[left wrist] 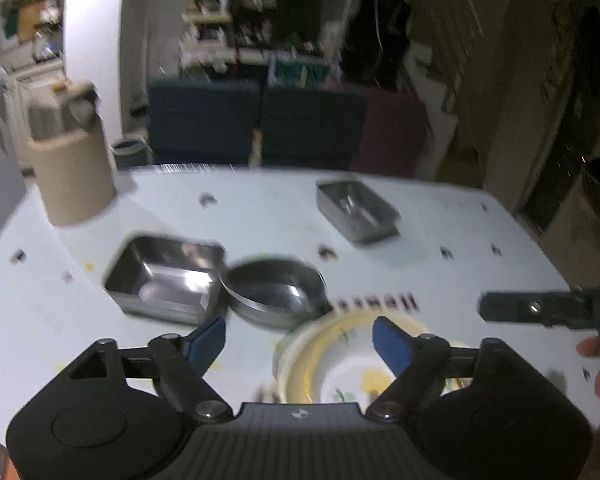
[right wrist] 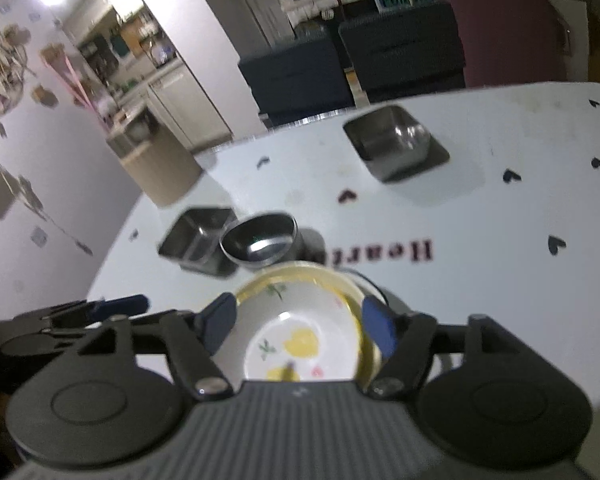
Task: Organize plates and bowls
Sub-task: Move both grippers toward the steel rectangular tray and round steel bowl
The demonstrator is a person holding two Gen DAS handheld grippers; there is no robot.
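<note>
A white bowl with a yellow rim and flower print point(left wrist: 340, 364) point(right wrist: 300, 328) sits on the white table near its front edge. My left gripper point(left wrist: 299, 338) is open above the bowl's left side. My right gripper point(right wrist: 298, 322) is open, its fingers on either side of the bowl. A round steel bowl point(left wrist: 276, 294) point(right wrist: 260, 240) stands just beyond, touching a rectangular steel tray point(left wrist: 166, 276) point(right wrist: 198, 238). A second steel tray point(left wrist: 356, 210) point(right wrist: 394, 142) lies farther back on the right.
A beige cylindrical container point(left wrist: 70, 160) point(right wrist: 156, 164) stands at the table's far left corner. The table point(left wrist: 480, 240) carries heart stickers and dark lettering point(right wrist: 416, 250). Dark blue and maroon chairs point(left wrist: 260, 124) stand beyond the far edge. The right gripper shows in the left wrist view point(left wrist: 548, 308).
</note>
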